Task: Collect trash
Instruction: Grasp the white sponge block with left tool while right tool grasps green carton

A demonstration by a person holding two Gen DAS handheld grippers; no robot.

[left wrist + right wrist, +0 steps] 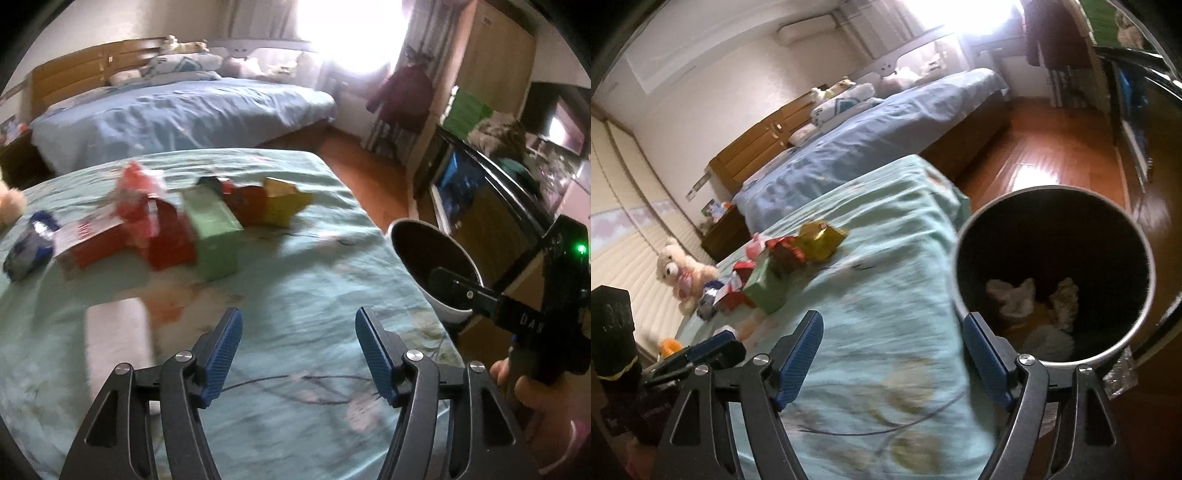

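your left gripper (298, 354) stands with jaws apart, nothing between the blue pads; the right gripper (893, 358) likewise, empty. the trash, a blurred row of crumpled red, green and yellow cardboard boxes (184, 225), lies on the pale green bedsheet (295, 280) at about eleven o'clock from your left gripper, its long axis running nine to three; the left looks nearer (my judgement). the round black-lined bin (1054, 275) sits at two o'clock off the right gripper, past the bed edge.
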